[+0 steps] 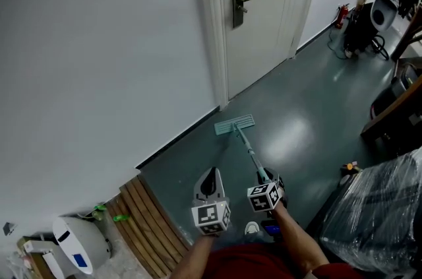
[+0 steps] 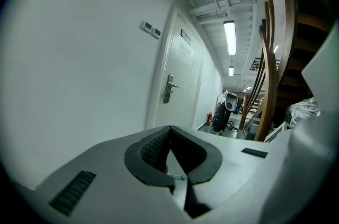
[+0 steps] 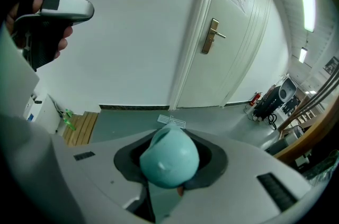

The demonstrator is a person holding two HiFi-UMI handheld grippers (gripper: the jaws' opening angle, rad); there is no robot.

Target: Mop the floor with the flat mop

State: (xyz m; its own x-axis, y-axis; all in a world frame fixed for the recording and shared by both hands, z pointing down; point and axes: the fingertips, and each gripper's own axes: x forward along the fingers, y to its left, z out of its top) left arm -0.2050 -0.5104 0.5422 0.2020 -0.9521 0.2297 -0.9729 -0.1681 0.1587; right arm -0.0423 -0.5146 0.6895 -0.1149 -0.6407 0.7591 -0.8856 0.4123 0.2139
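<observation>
The white wall (image 1: 99,60) fills the left of your head view, and the grey-green floor (image 1: 310,106) runs along it past the closed white door (image 1: 264,47). A patch of wooden slats (image 1: 148,225) lies by the wall at your lower left. The flat mop (image 1: 245,142) stands in front of you, with its pale teal mop head (image 1: 235,125) flat on the floor near the foot of the door frame. Its handle (image 1: 252,155) slants back up to your right gripper (image 1: 270,184). That gripper's jaws are clamped on the handle, whose rounded teal end cap (image 3: 169,158) sits between the pads in the right gripper view. Your left gripper (image 1: 210,179) hangs just beside the right one, clear of the mop, its jaws drawn together with nothing between them.
</observation>
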